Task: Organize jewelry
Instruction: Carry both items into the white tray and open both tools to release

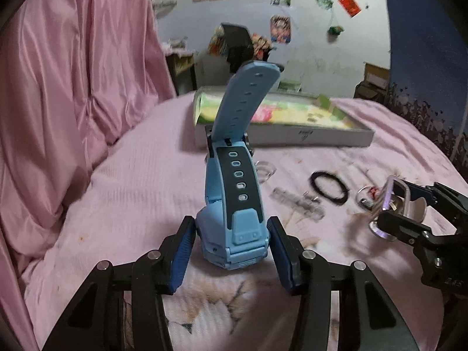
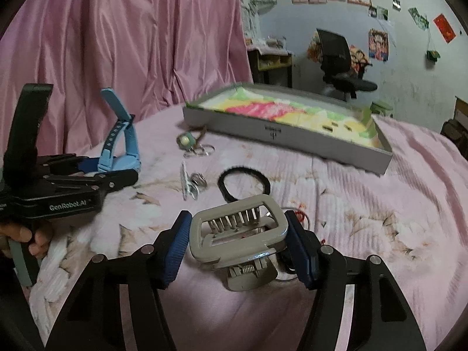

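Note:
My left gripper (image 1: 232, 234) is shut on a light blue watch (image 1: 234, 204), its strap standing up above the pink bed. It also shows in the right wrist view (image 2: 117, 158) at the left. My right gripper (image 2: 237, 231) is shut on a beige claw hair clip (image 2: 238, 234), seen in the left wrist view (image 1: 395, 201) at the right. A shallow grey box (image 2: 292, 143) with a colourful lining lies open at the back of the bed. A black hair tie (image 2: 244, 181), a clear clip (image 2: 187, 181) and small rings (image 2: 201, 149) lie between.
A pink curtain (image 2: 117, 44) hangs at the left. An office chair (image 2: 339, 61) and a desk (image 2: 272, 61) stand by the far wall beyond the bed. A small green charm (image 2: 185, 140) lies near the box's left corner.

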`<state>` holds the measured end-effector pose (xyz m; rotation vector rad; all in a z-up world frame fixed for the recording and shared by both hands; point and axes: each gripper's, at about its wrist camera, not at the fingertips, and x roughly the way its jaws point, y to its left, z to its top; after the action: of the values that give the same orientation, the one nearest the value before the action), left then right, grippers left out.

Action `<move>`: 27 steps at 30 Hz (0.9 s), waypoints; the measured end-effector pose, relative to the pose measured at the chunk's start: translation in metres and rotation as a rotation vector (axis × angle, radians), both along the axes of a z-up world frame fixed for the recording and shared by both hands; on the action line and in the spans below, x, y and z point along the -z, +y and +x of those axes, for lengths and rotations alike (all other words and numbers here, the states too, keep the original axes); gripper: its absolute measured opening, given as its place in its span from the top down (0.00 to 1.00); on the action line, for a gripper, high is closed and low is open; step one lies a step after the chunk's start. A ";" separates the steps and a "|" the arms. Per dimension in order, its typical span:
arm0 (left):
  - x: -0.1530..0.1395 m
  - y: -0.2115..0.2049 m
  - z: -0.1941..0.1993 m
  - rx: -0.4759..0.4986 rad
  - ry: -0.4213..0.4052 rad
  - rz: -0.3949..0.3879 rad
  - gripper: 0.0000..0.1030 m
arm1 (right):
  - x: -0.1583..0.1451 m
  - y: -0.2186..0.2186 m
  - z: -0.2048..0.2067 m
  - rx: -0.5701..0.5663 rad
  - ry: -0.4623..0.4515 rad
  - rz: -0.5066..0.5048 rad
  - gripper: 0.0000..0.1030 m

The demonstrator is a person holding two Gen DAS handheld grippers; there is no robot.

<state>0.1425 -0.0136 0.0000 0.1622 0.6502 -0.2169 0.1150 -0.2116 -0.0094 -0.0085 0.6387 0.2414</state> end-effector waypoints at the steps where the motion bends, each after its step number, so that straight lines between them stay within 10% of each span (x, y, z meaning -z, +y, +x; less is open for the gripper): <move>1: -0.003 -0.002 -0.004 0.009 -0.022 -0.001 0.53 | -0.003 0.000 -0.003 -0.003 -0.018 0.002 0.43; 13: -0.042 -0.019 0.045 0.056 -0.114 -0.125 0.53 | -0.044 -0.016 0.006 0.039 -0.199 0.058 0.43; 27: -0.026 -0.039 0.186 0.056 0.071 -0.125 0.53 | -0.036 -0.054 0.159 0.171 -0.101 0.157 0.43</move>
<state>0.3283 -0.0521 0.0256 0.0528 0.7014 -0.3174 0.2738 -0.2656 0.0265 0.1834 0.5157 0.1242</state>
